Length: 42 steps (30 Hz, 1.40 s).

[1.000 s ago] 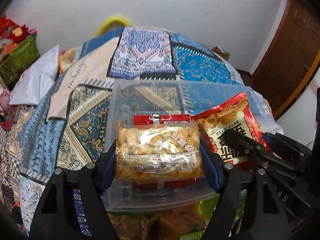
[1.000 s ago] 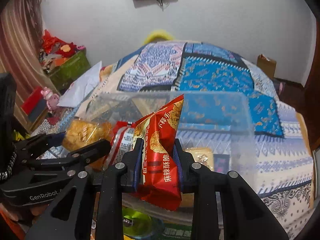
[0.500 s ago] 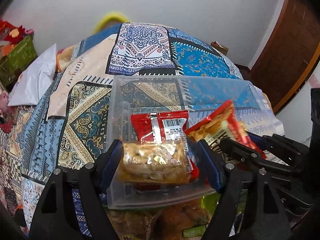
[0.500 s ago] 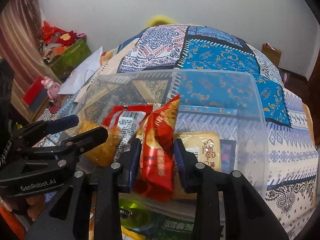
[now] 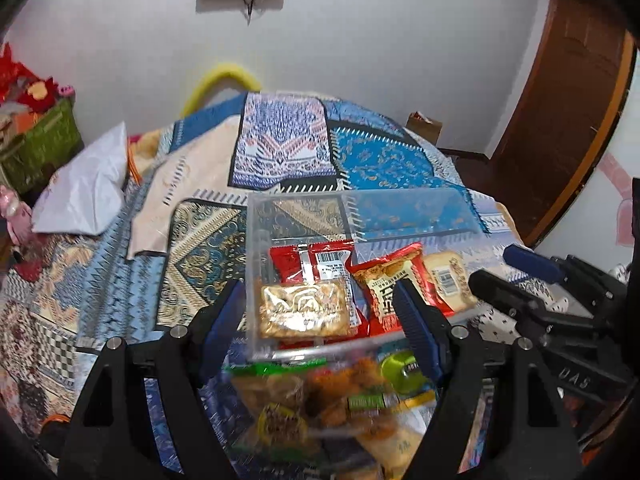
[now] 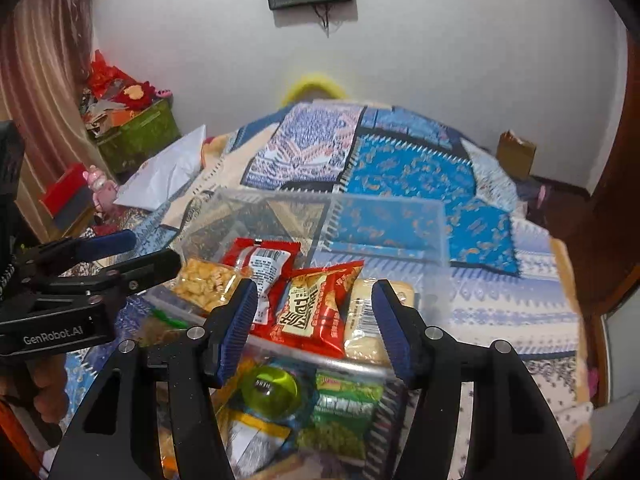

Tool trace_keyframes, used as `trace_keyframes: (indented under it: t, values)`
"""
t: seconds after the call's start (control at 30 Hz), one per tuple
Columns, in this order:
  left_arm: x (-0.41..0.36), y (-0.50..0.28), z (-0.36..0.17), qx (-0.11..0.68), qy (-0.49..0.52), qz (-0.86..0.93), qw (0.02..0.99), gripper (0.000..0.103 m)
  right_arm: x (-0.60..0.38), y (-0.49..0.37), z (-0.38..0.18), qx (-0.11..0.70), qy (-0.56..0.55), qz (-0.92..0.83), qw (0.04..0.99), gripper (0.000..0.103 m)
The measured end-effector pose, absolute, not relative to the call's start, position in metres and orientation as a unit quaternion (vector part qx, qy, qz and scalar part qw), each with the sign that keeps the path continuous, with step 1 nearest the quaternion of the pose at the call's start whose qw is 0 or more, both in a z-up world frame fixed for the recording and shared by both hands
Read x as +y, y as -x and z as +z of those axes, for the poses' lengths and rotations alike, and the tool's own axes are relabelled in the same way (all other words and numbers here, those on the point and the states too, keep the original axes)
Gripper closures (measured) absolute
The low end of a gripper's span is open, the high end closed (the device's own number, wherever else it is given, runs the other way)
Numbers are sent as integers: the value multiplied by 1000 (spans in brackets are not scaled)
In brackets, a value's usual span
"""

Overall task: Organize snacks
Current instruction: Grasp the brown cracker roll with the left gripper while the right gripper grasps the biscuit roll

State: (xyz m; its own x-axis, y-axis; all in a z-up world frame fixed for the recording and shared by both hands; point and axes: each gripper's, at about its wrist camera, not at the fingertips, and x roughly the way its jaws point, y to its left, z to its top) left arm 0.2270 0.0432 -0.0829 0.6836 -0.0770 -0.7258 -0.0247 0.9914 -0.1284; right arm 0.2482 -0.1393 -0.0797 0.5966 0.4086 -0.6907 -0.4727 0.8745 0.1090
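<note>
A clear plastic box (image 5: 360,208) (image 6: 384,220) sits on a patterned bedspread. Inside lie a clear pack of golden crackers (image 5: 302,312) (image 6: 204,284), a red packet with a barcode (image 5: 316,260) (image 6: 264,264), a red snack bag (image 5: 394,284) (image 6: 316,308) and a pale yellow pack (image 5: 448,280) (image 6: 368,320). My left gripper (image 5: 320,320) is open above the cracker pack, its pads clear of it. My right gripper (image 6: 314,328) has its jaws opening; the red snack bag lies in the box below, free of the pads.
Loose snack packs and a round green jelly cup (image 6: 270,390) (image 5: 402,366) are heaped in front of the box. A white bag (image 5: 84,188) lies at the left, and a green basket (image 6: 136,140) stands by the wall. A brown door (image 5: 568,112) is on the right.
Both grippers let go of their packs and lifted back. The cracker pack and the red snack bag now lie flat in the clear box.
</note>
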Motion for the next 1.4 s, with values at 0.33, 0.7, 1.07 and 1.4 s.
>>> trace_keyframes:
  t: [0.33,0.7,1.07,1.4]
  values:
    - [52,-165,-77,399,67,-14,914,23,-158,-202,-68,353,39,225,907,34]
    - [45,-117,-120,440,53,-15,896,23,-169,-161,-112,411,40,215,885,34]
    - [28,-96,-152,477,65,-34,876,23,-156,-153,-161,482,21,230,845,34]
    - [10,-96,-171,498,66,-52,863,23,-175,-143,-172,493,24,207,845,33]
